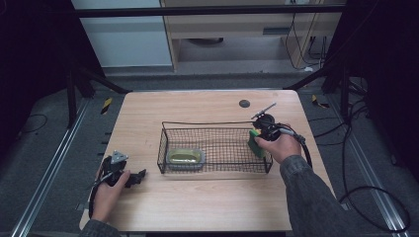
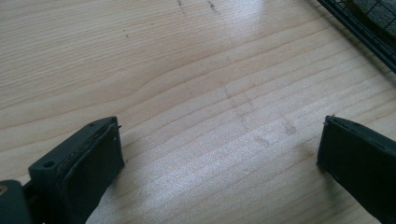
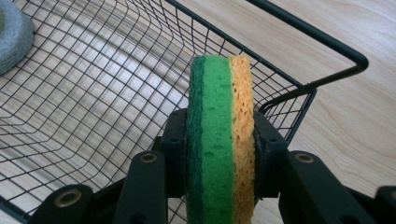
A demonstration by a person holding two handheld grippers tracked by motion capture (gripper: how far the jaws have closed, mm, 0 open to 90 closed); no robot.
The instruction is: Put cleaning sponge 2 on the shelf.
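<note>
The right gripper's fingers [image 3: 175,135] are clamped on the flat faces of a sponge [image 3: 219,140], green scourer layer to one side, yellow foam to the other, so it stands on edge between them. Held that way it presents its narrow side downward, which looks like the easy way to slip it inside a wire basket [image 1: 165,148] without catching the rim. From above, the right gripper [image 1: 258,137] hangs over the basket's right end, the sponge just inside the wall there, above the mesh floor and apparently not yet resting on it.

At the basket's other end lies a green pad in a grey dish [image 1: 186,157], well apart from the sponge, so the right end is the free spot for it.

The left gripper [image 1: 141,175] rests low on the worktop [image 1: 207,106] just outside the basket's left corner, its fingers [image 2: 93,158] spread wide with only bare wood between them; it seems parked out of the way.
</note>
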